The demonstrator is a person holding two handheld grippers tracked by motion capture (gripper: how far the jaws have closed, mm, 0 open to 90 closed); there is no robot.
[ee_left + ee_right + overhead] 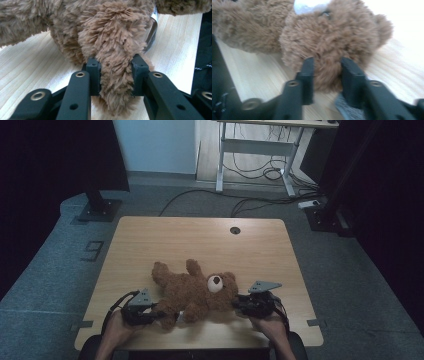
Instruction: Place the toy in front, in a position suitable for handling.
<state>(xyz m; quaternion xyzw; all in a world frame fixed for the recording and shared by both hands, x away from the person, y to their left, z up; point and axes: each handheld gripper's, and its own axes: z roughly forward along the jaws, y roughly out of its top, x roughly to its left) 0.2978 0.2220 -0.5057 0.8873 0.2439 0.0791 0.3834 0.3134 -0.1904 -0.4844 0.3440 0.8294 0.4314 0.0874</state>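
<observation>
A brown plush teddy bear [195, 292] lies on its back on the wooden table [200, 237], its head with the white muzzle [215, 283] toward the right. My left gripper [161, 314] comes in from the near left. In the left gripper view, my left gripper [115, 75] has the bear's leg [115, 50] between its pads, with fur pressed against both. At the bear's head is my right gripper [235, 302]. In the blurred right gripper view, the jaws of my right gripper [327, 75] stand apart around a furry bulge of the head [329, 45], flanking it loosely.
A sewn tag [153, 27] sticks out under the bear by its leg. The table has a cable hole [235, 230] near its far edge. Beyond stand a dark stand base [99, 210], floor cables [250, 202] and a white desk frame [255, 150].
</observation>
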